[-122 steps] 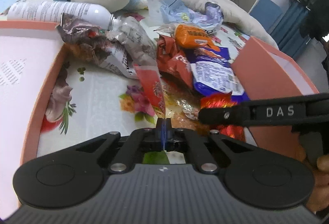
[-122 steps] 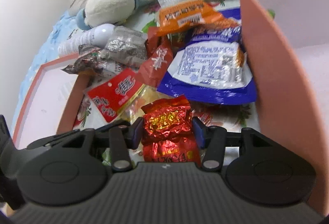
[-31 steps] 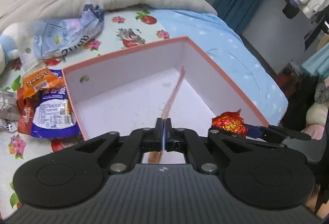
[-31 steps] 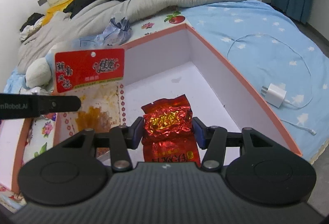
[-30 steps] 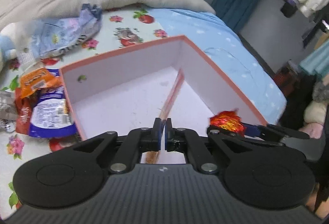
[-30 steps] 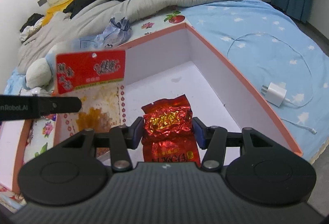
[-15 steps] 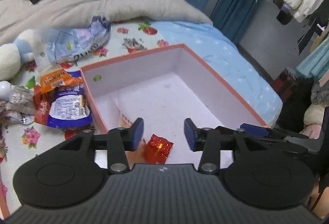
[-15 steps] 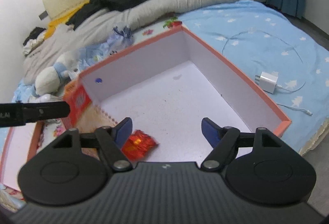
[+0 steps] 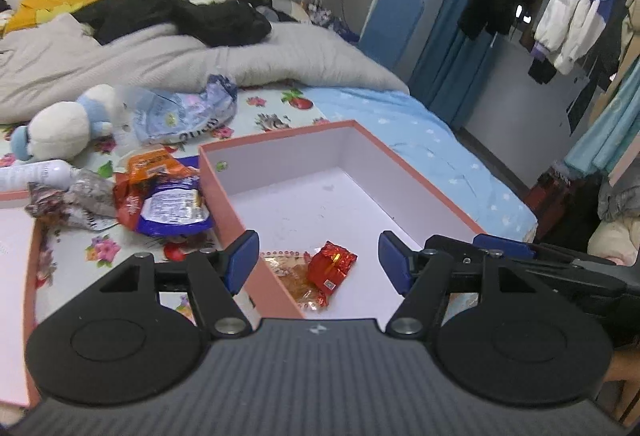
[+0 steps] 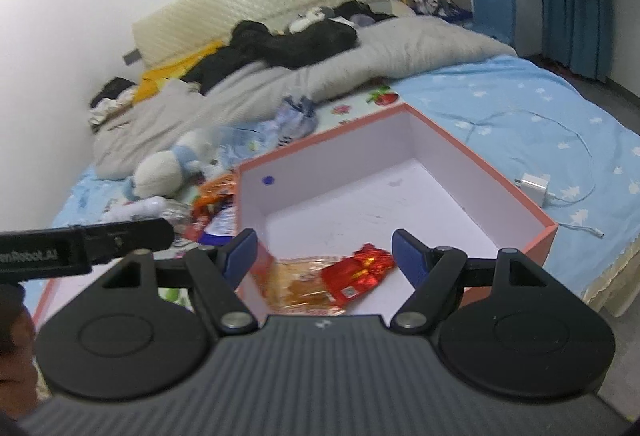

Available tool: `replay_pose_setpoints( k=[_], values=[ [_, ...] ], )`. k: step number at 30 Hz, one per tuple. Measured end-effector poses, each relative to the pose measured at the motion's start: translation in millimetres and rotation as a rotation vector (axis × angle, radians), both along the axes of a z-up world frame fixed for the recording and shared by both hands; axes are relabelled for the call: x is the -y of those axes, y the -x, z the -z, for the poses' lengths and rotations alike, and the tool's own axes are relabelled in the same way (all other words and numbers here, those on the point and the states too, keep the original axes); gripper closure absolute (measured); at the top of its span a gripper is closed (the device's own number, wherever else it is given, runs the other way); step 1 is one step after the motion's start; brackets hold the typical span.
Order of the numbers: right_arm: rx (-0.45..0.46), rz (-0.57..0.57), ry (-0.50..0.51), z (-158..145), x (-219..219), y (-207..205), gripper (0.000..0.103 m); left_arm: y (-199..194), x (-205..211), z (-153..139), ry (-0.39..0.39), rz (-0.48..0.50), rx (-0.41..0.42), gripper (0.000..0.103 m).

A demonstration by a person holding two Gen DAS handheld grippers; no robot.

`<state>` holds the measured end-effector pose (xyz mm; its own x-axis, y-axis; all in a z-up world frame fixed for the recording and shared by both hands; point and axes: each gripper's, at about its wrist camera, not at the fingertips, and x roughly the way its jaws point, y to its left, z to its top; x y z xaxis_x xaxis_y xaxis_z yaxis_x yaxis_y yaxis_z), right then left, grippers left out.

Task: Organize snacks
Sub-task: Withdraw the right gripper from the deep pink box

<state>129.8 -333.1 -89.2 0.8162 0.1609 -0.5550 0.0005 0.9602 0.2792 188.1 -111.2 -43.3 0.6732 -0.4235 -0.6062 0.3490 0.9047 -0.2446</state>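
The red foil snack packet (image 9: 331, 266) lies on the white floor of the salmon-edged box (image 9: 420, 176), near the box's near-left corner. It rests partly on a clear packet of orange-brown snack (image 9: 292, 276), which lies flat against the box's left wall. Both packets are loose; neither tool touches them.

The left tool (image 9: 320, 260) stands wide, having just been opening, with nothing gripped; the two packets appear in the gap between its blue pads (image 9: 240, 260) but lie well below them on the box floor. The right tool (image 10: 325, 254) also stands wide, with nothing pressed between its pads (image 10: 406, 256). In the right wrist view the left tool's arm crosses at far left; in the left wrist view the right tool's arm shows at far right.

Outside the box, just beside its left wall, a heap of snacks lies on the floral sheet: a blue-and-white packet (image 9: 172, 212), an orange packet (image 9: 154, 164) and a silver crumpled packet (image 9: 80, 196). A white canister (image 9: 36, 174) and a white-and-blue plush toy (image 9: 60, 128) lie beyond them. A second salmon-edged tray (image 9: 30, 268) sits at far left. A white charger with cable (image 10: 534, 188) rests on the blue bedsheet to the right of the box. A grey quilt (image 9: 160, 64) with dark clothing on it covers the far end of the bed.
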Motion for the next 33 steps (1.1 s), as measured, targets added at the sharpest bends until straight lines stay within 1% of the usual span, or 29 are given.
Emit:
replay_pose_setpoints(
  k=[4,9,12,17,21,26,33],
  values=[
    [0.032,-0.030,-0.008,-6,-13,21,0.027,40,-19,-5,0.011,-0.040,0.044,0.032],
    [0.056,-0.065,-0.018,-9,-30,48,0.027,81,-44,-7,0.037,-0.109,0.066,0.032],
    [0.066,-0.096,-0.006,-10,-40,62,0.027,103,-60,-6,0.048,-0.141,0.064,0.032],
    [0.085,-0.133,0.014,-6,-53,85,0.027,134,-79,-2,0.010,-0.178,0.084,0.032],
    [0.081,-0.159,0.013,3,-61,95,0.027,156,-91,8,-0.034,-0.210,0.087,0.032],
    [0.061,-0.194,0.006,11,-70,99,0.027,163,-106,21,-0.030,-0.251,0.047,0.032],
    [0.065,-0.217,0.027,15,-79,85,0.027,144,-111,26,-0.039,-0.278,0.025,0.032]
  ],
)
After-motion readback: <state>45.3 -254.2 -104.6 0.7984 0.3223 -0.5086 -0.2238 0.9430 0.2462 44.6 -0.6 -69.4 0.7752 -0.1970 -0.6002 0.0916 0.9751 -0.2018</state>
